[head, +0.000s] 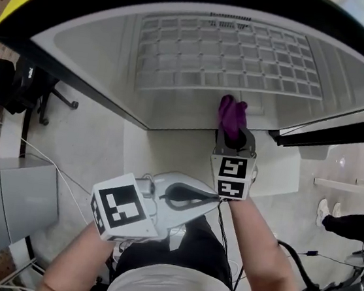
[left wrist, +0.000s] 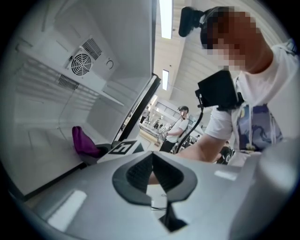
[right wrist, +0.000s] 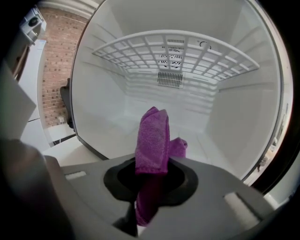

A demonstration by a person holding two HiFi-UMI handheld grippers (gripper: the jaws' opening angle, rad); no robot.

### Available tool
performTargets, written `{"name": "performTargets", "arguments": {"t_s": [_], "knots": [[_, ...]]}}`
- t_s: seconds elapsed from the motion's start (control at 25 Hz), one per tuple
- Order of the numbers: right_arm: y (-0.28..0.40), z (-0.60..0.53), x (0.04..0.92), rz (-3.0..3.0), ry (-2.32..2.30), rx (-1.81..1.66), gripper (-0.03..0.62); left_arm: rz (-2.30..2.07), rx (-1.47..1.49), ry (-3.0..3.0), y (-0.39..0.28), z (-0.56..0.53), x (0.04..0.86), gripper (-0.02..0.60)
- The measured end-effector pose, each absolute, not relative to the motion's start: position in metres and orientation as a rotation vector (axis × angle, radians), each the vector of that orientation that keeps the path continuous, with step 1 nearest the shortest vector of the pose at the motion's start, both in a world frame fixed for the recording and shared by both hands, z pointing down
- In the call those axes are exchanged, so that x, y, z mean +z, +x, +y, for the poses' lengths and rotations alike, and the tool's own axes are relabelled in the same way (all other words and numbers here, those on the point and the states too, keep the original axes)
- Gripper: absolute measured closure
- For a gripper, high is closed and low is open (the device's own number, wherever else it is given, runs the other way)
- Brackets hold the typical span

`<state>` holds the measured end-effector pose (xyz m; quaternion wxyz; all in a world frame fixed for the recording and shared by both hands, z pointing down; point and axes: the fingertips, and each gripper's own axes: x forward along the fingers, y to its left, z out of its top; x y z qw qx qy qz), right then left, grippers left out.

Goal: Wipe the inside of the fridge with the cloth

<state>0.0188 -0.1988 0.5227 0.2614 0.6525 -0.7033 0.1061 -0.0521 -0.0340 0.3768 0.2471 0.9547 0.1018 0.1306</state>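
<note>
Now, left gripper (head: 192,194): it is hanging back outside the fridge, low down, and pointing sideways at the other gripper. Its jaws are pressing together with nothing between them.
Right gripper (head: 235,143): it is reaching up to the mouth of the fridge. Its jaws are squeezing the purple cloth.
Cloth (head: 232,115): it is sticking up out of the right jaws like a little flag. Its long way is pointing straight into the fridge, and a short end is hanging down under the jaws.
Fridge (head: 95,45): it is standing open, white inside, right in front of the cloth.
Wire shelf (right wrist: 178,49): it is sitting higher up and further in than the tip of the cloth.
Fridge floor (right wrist: 206,140): it is lying just ahead of the cloth and a bit below it. I cannot tell if the cloth is touching it.
Nearer gripper: the right one, by a lot.
Next move, my guess: the right gripper is going to need to push forward and tip down, so the cloth is rubbing the white floor.
</note>
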Motion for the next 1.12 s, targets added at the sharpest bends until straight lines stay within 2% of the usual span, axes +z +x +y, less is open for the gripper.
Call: {"name": "performTargets", "arguments": {"t_s": [0.64,1.12], "knots": [[-0.115,-0.209,0.531,-2.041,1.594,0.295,0.534,0.165,0.300,2.642,-0.126,-0.051,0.376,0.575],[-0.156,-0.210,0.533,-2.132,1.507,0.372,0.534,0.162,0.294,2.674,-0.139,-0.050,0.366,0.575]]}}
